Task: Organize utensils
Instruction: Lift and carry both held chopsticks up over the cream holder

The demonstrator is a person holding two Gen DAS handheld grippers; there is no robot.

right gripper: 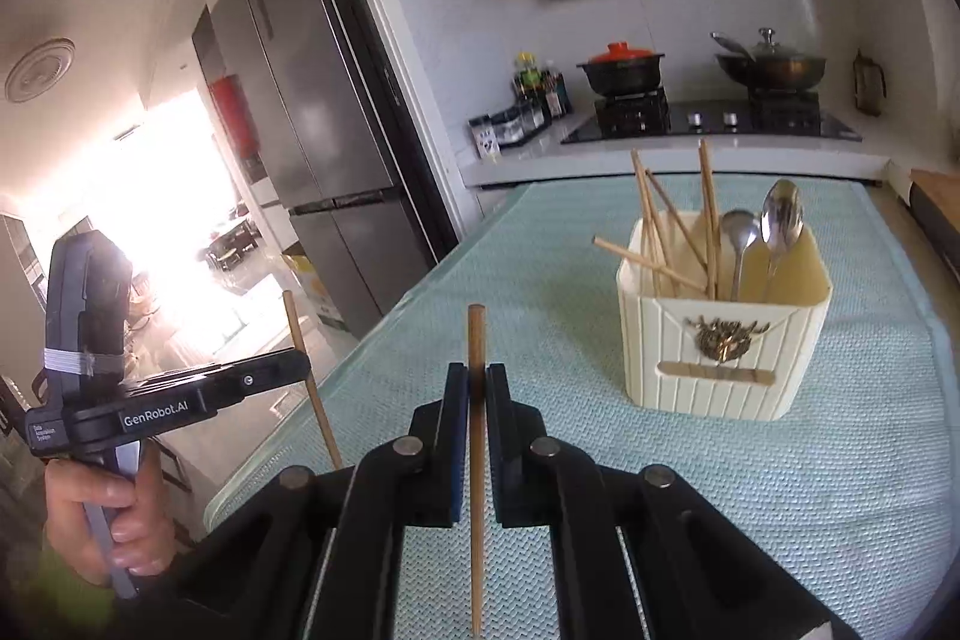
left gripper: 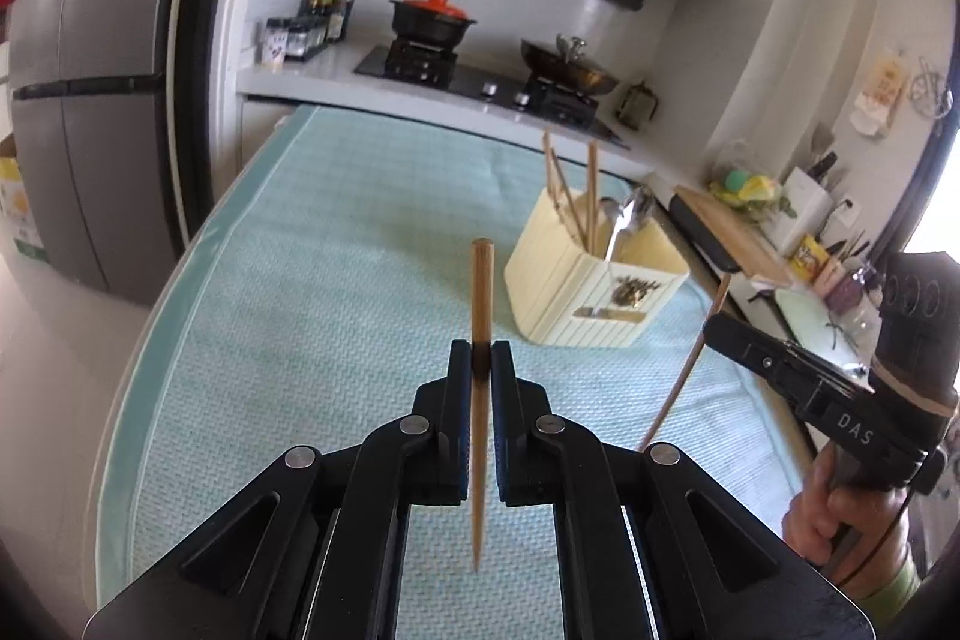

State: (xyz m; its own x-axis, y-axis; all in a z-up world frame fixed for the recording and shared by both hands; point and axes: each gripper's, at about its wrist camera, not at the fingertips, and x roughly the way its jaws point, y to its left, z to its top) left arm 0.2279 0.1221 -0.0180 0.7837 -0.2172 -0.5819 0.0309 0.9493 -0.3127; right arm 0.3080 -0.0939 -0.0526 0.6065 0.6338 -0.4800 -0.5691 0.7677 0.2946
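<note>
Left claw (left gripper: 481,361) is pinching one wooden chopstick (left gripper: 480,400) upright, and right claw (right gripper: 477,388) is pinching a second chopstick (right gripper: 476,460) likewise, both clear of the teal mat (left gripper: 300,280) on the desk, presumably so each can be lowered end-first into the cream utensil holder (right gripper: 720,358). The holder stands ahead on the mat with chopsticks and two spoons (right gripper: 780,220) sorted into separate sections; the right wrist view shows its front face and contents squarely, the left wrist view only obliquely
</note>
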